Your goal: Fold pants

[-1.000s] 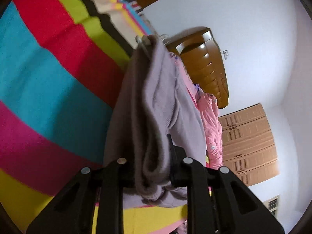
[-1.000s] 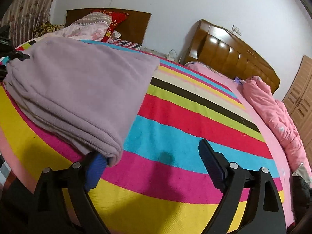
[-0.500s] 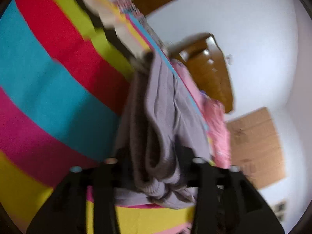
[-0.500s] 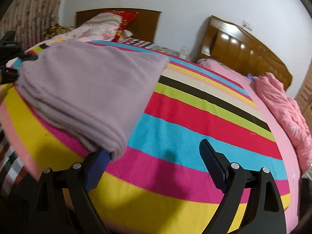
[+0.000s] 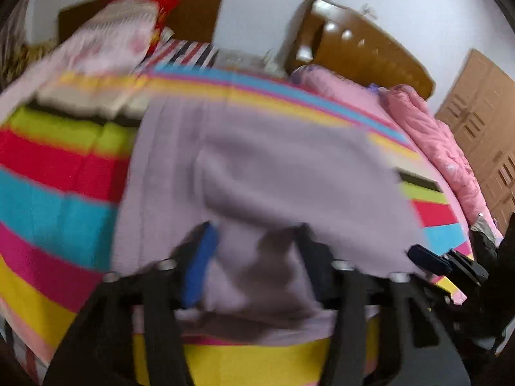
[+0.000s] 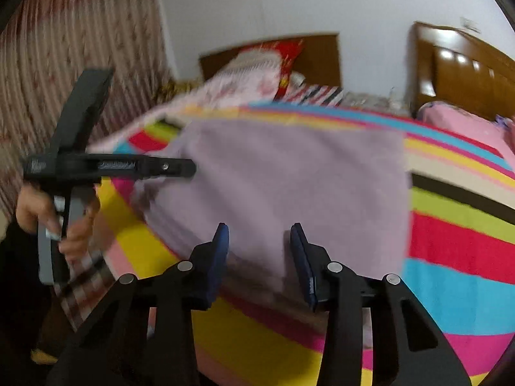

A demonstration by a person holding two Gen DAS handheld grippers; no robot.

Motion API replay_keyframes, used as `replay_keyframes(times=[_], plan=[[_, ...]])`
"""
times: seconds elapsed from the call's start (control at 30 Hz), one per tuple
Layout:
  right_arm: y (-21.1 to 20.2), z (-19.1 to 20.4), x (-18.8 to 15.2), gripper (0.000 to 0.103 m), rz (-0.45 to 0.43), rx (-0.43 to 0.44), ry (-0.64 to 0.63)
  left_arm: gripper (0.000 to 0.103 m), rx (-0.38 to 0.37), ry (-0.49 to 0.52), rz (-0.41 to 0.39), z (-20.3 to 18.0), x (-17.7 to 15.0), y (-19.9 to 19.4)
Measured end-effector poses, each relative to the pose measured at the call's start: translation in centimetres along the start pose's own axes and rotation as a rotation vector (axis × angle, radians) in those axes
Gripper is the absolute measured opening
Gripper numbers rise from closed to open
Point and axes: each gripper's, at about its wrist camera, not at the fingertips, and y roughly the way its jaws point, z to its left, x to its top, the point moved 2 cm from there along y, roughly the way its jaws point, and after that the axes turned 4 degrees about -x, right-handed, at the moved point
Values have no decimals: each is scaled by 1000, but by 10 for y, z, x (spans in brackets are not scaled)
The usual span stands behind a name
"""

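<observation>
The lilac pants [image 5: 273, 167] lie folded into a flat rectangle on the striped bedspread [image 5: 54, 193]; they also show in the right wrist view [image 6: 289, 186]. My left gripper [image 5: 254, 257] has its jaws parted around the near edge of the pants, with thick cloth between the pads. In the right wrist view the left gripper [image 6: 180, 169] sits at the pants' left edge. My right gripper [image 6: 259, 257] is partly open at the near edge of the pants. Both views are blurred.
A pink duvet [image 5: 444, 148] lies along the right side of the bed. Patterned pillows [image 5: 119, 48] and wooden headboards [image 5: 360, 48] stand at the far end. Wooden wardrobes [image 5: 482, 122] are at the right. A striped curtain [image 6: 64, 64] hangs at the left.
The left gripper has swung from holding the pants hanging up to level, and the pants now lie flat on the bed. Its jaws have widened. The right gripper's jaws have narrowed and moved to the pants' edge.
</observation>
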Motion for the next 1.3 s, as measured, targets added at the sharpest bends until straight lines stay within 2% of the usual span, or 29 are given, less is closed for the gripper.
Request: replay_keyframes(times=[0.03, 0.07, 0.17, 0.27, 0.4, 0.43, 0.5, 0.53, 0.57, 0.63, 0.73, 0.83, 0.87, 0.93, 1.03, 1.1, 1.17, 1.2, 1.27, 1.3], plan=[[2, 3, -5, 41, -5, -14, -14, 37, -25, 3, -12, 4, -4, -7], [0, 4, -9, 41, -17, -11, -14, 24, -36, -14, -5, 11, -4, -7], [0, -3, -9, 41, -10, 28, 17, 13, -115, -109, -2, 30, -6, -12], [1, -1, -8, 41, 0, 15, -3, 12, -107, -95, -18, 29, -10, -15], [-5, -6, -7, 42, -9, 14, 8, 12, -22, -67, -20, 18, -9, -19], [-7, -6, -5, 42, -16, 26, 9, 18, 5, -50, -23, 12, -6, -23], [-10, -3, 0, 41, -46, 60, 13, 39, 51, 5, -57, -3, 2, -32], [-10, -1, 0, 41, -53, 66, 16, 59, 87, 43, -93, -11, 5, -36], [-7, 2, 1, 41, -51, 74, 18, 68, 107, 75, -123, -18, 8, -38], [6, 11, -1, 44, -17, 81, -1, 69, 123, 116, -113, -28, 12, -28], [7, 18, -2, 44, -5, 78, -51, 68, 225, 154, -15, -24, 1, 5], [-7, 5, 4, 47, 9, 135, -75, 69, 285, 239, -60, -31, -15, 3], [-11, -1, 7, 50, 4, 137, -79, 69, 282, 235, -69, -30, -17, 0], [-16, -23, 23, 62, -21, 112, -87, 69, 245, 210, -90, -24, -19, -3], [-2, -61, 54, 64, -1, 77, -67, 70, 225, 216, -115, -22, -23, -5], [17, -81, 70, 65, 26, 150, -21, 69, 216, 210, -121, -20, -22, -5], [44, -92, 81, 69, 102, 251, 8, 69, 207, 211, -121, -18, -24, -6], [61, -94, 86, 74, 146, 272, -18, 69, 202, 212, -120, -17, -24, -6], [88, -108, 96, 73, 171, 236, -70, 69, 189, 212, -119, -17, -24, -7], [99, -122, 102, 73, 184, 216, -31, 69, 181, 209, -121, -16, -25, -8]])
